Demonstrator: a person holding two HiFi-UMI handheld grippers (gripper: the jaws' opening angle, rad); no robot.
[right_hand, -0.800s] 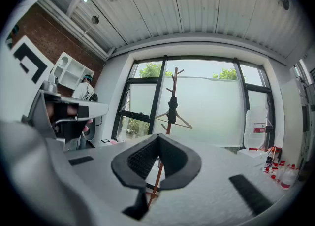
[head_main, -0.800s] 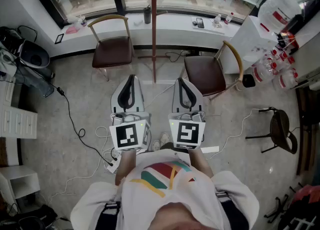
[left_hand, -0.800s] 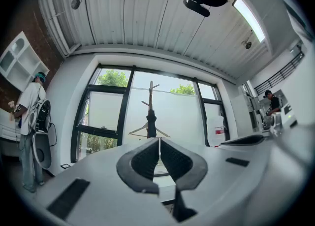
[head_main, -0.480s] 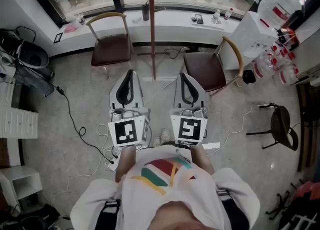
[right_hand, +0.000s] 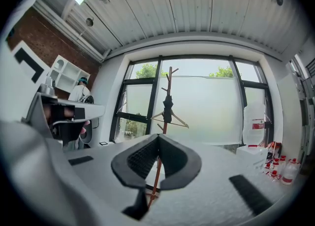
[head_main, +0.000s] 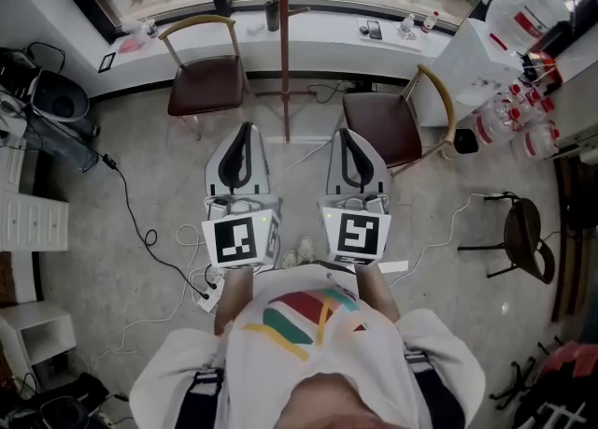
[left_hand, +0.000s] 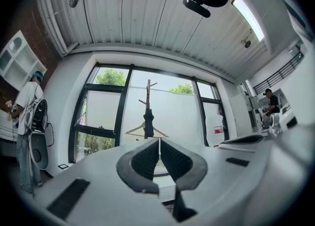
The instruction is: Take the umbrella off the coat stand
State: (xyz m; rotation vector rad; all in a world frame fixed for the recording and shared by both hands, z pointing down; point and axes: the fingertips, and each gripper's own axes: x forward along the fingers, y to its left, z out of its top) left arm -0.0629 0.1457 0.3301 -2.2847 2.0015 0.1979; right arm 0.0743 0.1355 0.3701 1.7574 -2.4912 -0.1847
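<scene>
Left gripper [head_main: 245,130]: held out in front of the person, pointing at the coat stand; its jaws are pressed together with nothing between them.
Right gripper [head_main: 343,135]: beside the left one and parallel to it, aimed the same way; jaws likewise closed on nothing.
Umbrella [left_hand: 148,120]: dark and folded, hanging high on the coat stand in front of the window, well apart from both grippers.
Umbrella against the left fingers [left_hand: 141,163]: in the left gripper view it shows above the closed tips and a little to their left, far beyond them.
Umbrella against the right fingers [right_hand: 140,158]: in the right gripper view it hangs above the tips and slightly to their right, equally out of reach.
Coat stand [head_main: 285,53]: a reddish-brown pole with short pegs, standing between the two chairs and straight ahead of the gap between the grippers.
Hanger [right_hand: 180,119]: hooked on the stand just below the umbrella, arms spread to both sides.
Chairs: one [head_main: 207,81] left of the pole and one [head_main: 388,133] right of it, both with dark seats and curved pale backs.
</scene>
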